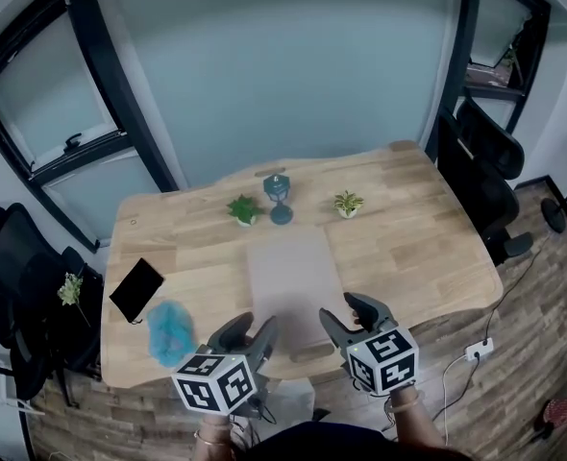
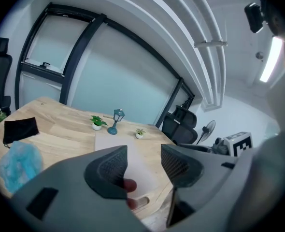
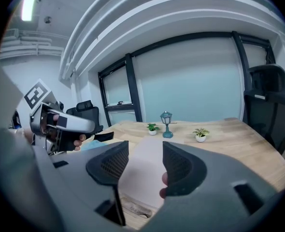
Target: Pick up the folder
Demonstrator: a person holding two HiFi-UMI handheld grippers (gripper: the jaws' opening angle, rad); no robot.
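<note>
The folder [image 1: 291, 281] is a pale beige sheet that lies flat in the middle of the wooden table [image 1: 408, 238], its near end close to the front edge. My left gripper [image 1: 250, 334] hovers at that near end on the left, jaws apart with nothing between them. My right gripper [image 1: 351, 317] is beside it on the right, also open and empty. In the left gripper view the folder [image 2: 137, 166] shows through the gap of the left gripper [image 2: 143, 161]. The right gripper view shows the folder [image 3: 142, 173] beyond the right gripper [image 3: 145, 163].
Behind the folder stand a small teal lantern [image 1: 280, 198] and two potted plants [image 1: 243, 209] [image 1: 347, 203]. A black pouch [image 1: 136, 289] and a blue fluffy thing [image 1: 171, 332] lie at the table's left. Office chairs [image 1: 485, 161] stand on the right, another at the left.
</note>
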